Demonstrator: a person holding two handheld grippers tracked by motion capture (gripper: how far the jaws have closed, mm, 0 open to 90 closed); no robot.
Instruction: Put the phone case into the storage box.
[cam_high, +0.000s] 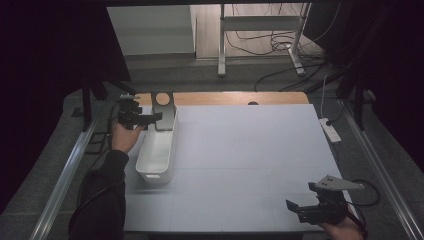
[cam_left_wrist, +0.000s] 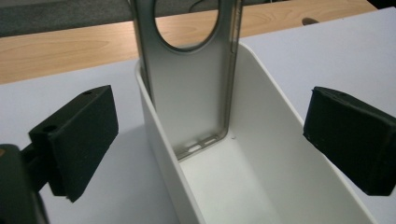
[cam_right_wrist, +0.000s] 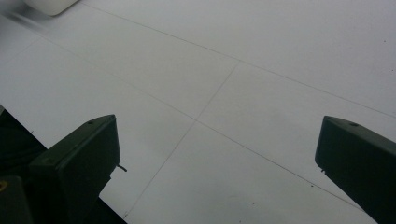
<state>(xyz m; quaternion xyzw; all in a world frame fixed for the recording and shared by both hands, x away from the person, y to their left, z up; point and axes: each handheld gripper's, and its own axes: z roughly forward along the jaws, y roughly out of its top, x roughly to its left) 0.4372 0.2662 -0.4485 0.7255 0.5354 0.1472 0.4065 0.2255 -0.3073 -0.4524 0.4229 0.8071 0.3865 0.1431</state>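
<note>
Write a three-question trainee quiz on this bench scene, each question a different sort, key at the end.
1. True or false: the left gripper is shut on the grey metal stand.
2. Where does the stand sit? A) on the bare mat B) leaning upright at the far end of the white bin C) in the right gripper
3. Fill in: the stand's top has a round ____.

Key: 1 false, both grippers are open; 2 B; 3 hole.
</note>
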